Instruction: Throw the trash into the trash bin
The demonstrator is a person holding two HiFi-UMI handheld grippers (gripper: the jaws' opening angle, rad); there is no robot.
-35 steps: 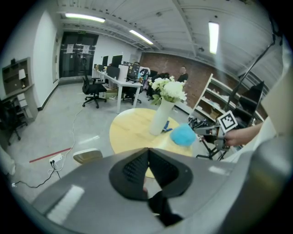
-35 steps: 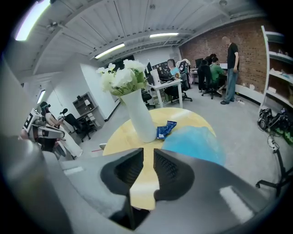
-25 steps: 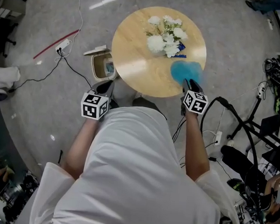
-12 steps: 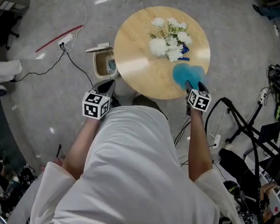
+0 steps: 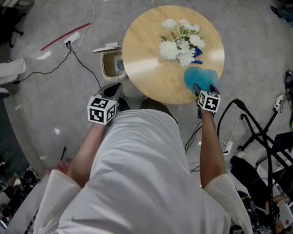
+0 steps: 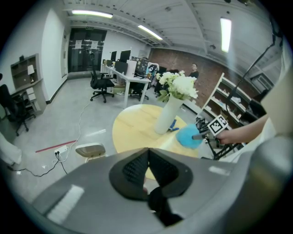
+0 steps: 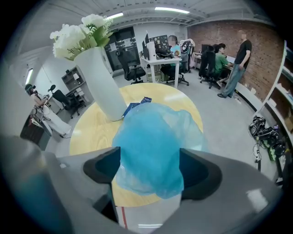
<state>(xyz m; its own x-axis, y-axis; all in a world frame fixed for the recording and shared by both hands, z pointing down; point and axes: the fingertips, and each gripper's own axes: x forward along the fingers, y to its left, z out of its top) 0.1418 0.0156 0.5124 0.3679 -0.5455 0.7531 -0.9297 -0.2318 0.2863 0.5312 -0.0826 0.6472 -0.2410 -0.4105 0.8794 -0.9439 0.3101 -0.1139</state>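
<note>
A crumpled blue plastic bag (image 5: 196,76) lies near the front right edge of the round wooden table (image 5: 147,48). My right gripper (image 5: 205,88) points steeply down at it with its jaws wide apart. In the right gripper view the bag (image 7: 146,141) fills the gap between the two pads, which stand at its sides. The small beige trash bin (image 5: 112,65) stands on the floor left of the table, lid up. My left gripper (image 5: 112,89) hangs just in front of the bin, its jaws shut together (image 6: 147,157) with nothing in them.
A white vase of white flowers (image 5: 181,40) stands on the table beyond the bag, with a small blue packet (image 5: 198,56) at its foot. A power strip and cable (image 5: 71,43) lie on the floor left of the bin. Black stands and cables (image 5: 257,134) crowd the right side.
My right gripper has come down and forward onto the blue bag, which now sits between its jaws. The left gripper has stayed in place.
</note>
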